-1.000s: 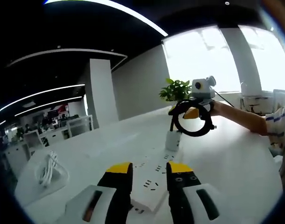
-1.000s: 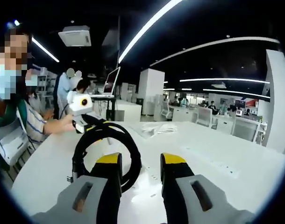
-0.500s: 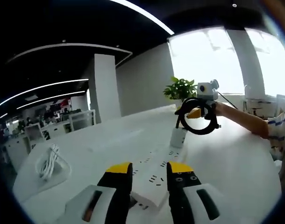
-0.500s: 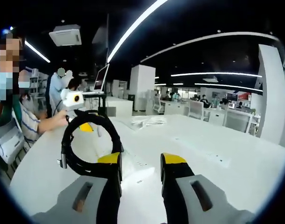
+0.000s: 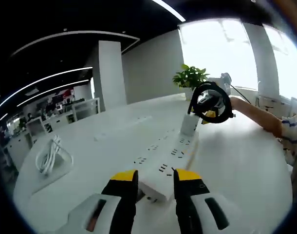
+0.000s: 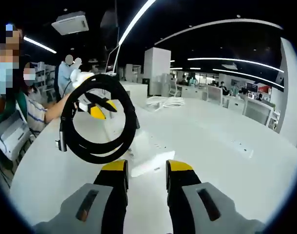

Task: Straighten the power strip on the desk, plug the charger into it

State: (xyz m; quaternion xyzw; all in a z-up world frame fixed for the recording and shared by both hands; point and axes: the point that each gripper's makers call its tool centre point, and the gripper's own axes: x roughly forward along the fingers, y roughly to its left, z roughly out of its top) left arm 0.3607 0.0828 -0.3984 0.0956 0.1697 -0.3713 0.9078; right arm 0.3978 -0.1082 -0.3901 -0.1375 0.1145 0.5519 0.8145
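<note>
Power strip [image 5: 164, 163]: flat on white table [image 5: 236, 165], near end between left gripper [image 5: 155, 176] jaws, apart. Charger [image 5: 189, 125] upright at far end; coiled black cable [image 5: 210, 102] above. White cord bundle [image 5: 50, 158] well left. Right gripper [image 6: 146, 168] jaws apart.

**Around the white desk**

A coiled white cable [image 5: 50, 158] lying on the desk [image 5: 241, 165], well off to one side; seen also in the right gripper view [image 6: 165, 101], toward the far edge. A leafy green plant [image 5: 190, 77] standing past the desk's end, before a bright window [image 5: 221, 48]. A white pillar [image 5: 111, 74] behind. Farther back, rows of office desks and chairs [image 6: 221, 95]. Long strip lights [image 6: 134, 22] curving across a dark ceiling, with a ceiling air unit [image 6: 73, 23] close by.
</note>
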